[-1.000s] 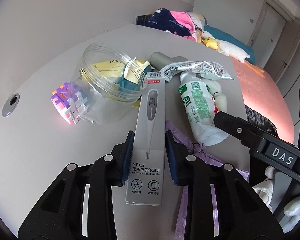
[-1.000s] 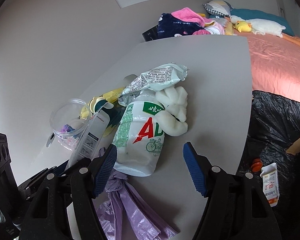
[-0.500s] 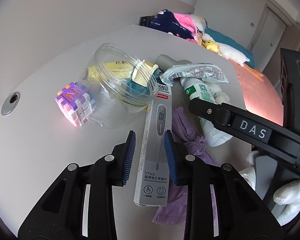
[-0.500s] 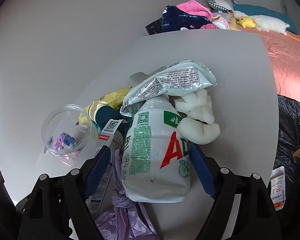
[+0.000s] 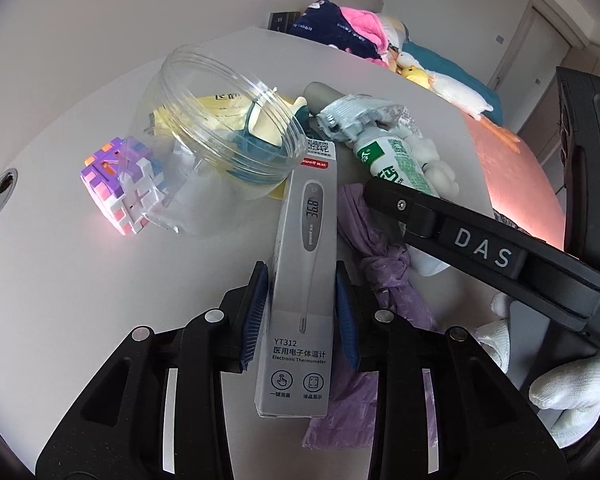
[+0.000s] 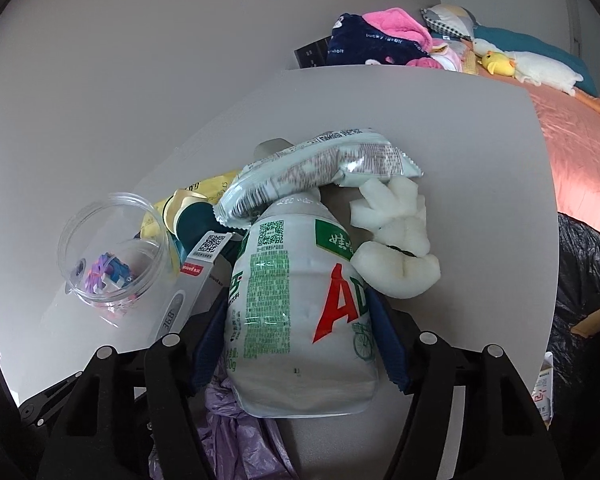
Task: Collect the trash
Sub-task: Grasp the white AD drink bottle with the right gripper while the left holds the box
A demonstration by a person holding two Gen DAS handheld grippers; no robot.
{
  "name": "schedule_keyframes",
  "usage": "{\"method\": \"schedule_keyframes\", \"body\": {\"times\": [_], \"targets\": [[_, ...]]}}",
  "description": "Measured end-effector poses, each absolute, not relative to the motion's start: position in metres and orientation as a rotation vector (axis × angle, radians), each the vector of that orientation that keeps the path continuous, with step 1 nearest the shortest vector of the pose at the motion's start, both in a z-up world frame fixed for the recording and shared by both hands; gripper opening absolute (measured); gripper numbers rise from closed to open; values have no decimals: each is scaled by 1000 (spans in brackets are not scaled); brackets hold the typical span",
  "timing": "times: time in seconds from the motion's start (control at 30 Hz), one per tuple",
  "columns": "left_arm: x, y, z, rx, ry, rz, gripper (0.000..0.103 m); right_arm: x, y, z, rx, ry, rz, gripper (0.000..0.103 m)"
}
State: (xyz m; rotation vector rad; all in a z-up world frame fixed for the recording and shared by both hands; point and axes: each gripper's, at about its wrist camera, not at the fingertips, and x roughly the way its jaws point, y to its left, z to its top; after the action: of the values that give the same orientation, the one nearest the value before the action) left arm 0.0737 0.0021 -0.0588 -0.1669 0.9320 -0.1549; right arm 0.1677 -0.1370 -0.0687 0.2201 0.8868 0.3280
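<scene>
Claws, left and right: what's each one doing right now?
Left claw: shut on the thermometer box.
Right claw: has just been closing, now shut on the drink bottle.

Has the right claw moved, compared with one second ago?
Yes. The right claw came forward over the table to the white bottle, and its jaws have just been closing, now around the bottle's sides.

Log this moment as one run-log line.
left gripper: shut on thermometer box | right gripper: fingers just closed onto white bottle | both on table
</scene>
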Motion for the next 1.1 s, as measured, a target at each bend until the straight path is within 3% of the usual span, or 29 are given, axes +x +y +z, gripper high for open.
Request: {"method": "schedule_keyframes", "body": {"times": [1.1], "targets": [[33, -49, 13, -89, 748, -252, 29, 92, -217, 5, 340, 687, 330, 67]]}}
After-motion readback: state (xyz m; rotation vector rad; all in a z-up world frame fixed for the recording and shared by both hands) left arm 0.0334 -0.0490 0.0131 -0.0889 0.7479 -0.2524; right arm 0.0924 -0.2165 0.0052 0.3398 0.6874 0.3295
